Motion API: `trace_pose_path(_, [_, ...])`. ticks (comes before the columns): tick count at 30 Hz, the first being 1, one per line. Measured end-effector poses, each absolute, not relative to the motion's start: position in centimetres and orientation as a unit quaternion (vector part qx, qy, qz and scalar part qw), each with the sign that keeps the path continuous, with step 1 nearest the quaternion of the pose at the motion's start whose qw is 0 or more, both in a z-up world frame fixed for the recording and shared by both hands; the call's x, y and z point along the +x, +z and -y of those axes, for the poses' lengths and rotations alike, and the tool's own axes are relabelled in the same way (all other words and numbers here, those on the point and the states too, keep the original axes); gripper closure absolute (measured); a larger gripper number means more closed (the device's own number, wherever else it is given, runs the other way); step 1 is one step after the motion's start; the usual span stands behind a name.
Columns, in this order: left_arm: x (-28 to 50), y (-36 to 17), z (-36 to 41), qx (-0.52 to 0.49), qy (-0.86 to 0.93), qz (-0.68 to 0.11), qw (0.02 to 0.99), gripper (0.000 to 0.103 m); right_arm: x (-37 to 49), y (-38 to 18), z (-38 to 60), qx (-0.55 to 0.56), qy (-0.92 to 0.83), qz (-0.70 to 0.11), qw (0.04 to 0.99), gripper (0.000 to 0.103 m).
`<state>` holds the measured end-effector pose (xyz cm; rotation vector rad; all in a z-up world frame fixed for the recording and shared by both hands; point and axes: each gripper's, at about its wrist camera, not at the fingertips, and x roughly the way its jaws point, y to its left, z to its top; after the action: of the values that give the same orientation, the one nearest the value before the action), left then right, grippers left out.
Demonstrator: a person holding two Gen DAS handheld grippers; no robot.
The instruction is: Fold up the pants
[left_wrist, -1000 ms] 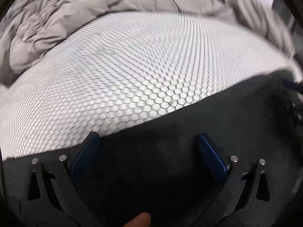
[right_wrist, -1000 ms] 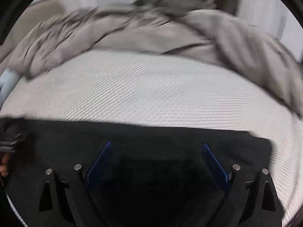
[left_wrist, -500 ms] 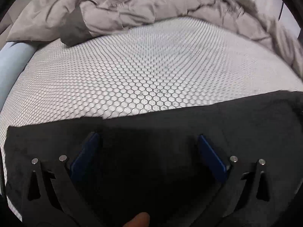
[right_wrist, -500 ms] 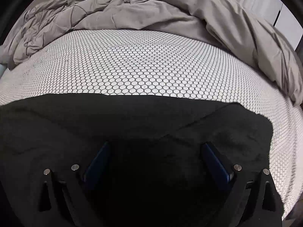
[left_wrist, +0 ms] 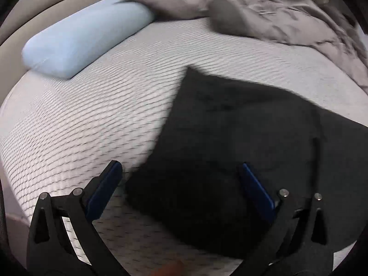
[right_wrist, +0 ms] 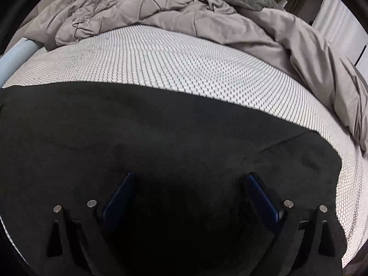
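Left claw (left_wrist: 181, 174): blue-padded fingers spread wide apart, nothing between them. The black pants (left_wrist: 241, 142) lie flat on the honeycomb-patterned mattress (left_wrist: 92, 115), ahead of this claw and to its right; the right finger sits over the dark cloth, the left finger over bare mattress, and the near left corner of the pants falls between the two. Contact with the cloth cannot be confirmed. A light blue pillow (left_wrist: 85, 34) lies well ahead to the left, and a rumpled grey duvet (left_wrist: 276, 11) is bunched far ahead to the right. This view is blurred. Right claw (right_wrist: 189, 184): fingers likewise wide apart and empty, both over the pants (right_wrist: 161, 126), which fill the area directly ahead and to either side. Bare mattress (right_wrist: 184, 64) lies beyond the cloth's far edge, with the duvet (right_wrist: 172, 13) heaped behind it and down the right side.
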<state>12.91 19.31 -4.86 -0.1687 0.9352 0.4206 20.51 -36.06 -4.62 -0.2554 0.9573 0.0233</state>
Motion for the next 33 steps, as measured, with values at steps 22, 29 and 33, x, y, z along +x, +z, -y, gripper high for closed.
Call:
trace_pose_path(22, [9.5,-3.6,8.9,0.031,-0.117,-0.439,0.89,0.001,12.3,-4.5,38.9,-0.137,0.005,-0.439,0.888,0.005])
trace_pose_path(29, [9.9,-4.9,10.5,0.021,-0.105,-0.448,0.888,0.0,10.2,-4.0,53.6,0.055,-0.119,-0.413,0.901,0.007])
trace_pose_path(33, [12.6,-3.3,8.7,-0.001,-0.132,-0.429,0.894,0.001,7.8,-2.0,54.2,0.103,-0.089,-0.383,0.914,0.006])
